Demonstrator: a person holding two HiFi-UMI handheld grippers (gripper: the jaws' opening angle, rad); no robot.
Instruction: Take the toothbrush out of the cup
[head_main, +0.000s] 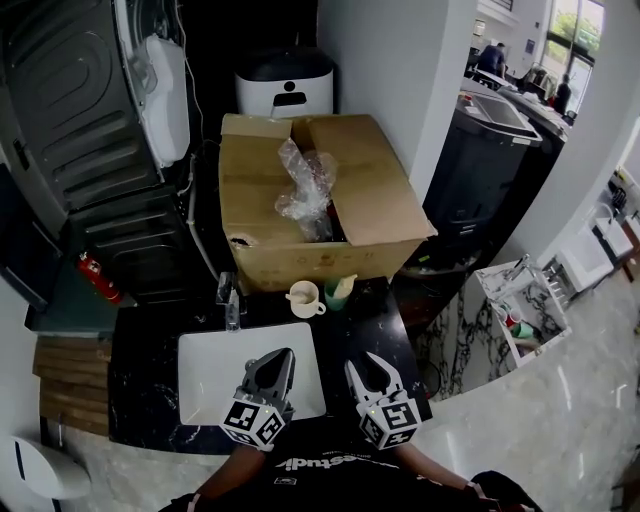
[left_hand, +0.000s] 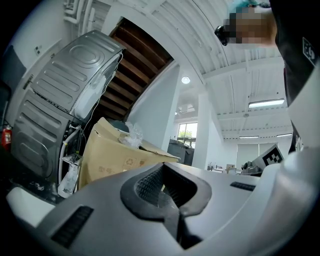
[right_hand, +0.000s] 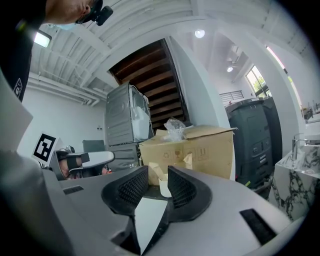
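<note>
Head view has my left tongs (head_main: 283, 356) and right tongs (head_main: 362, 362) low over the dark counter (head_main: 150, 340), by the white basin (head_main: 210, 370). The left pair is closed tight on nothing. The right pair stands wide apart, with nothing between its pads. Ahead, clear of both, a white mug (head_main: 302, 298) and a green cup (head_main: 337, 297) stand just before the cardboard box (head_main: 290, 265) — the toothbrush (head_main: 347, 284), as far as I can tell, pokes from the green cup.
</note>
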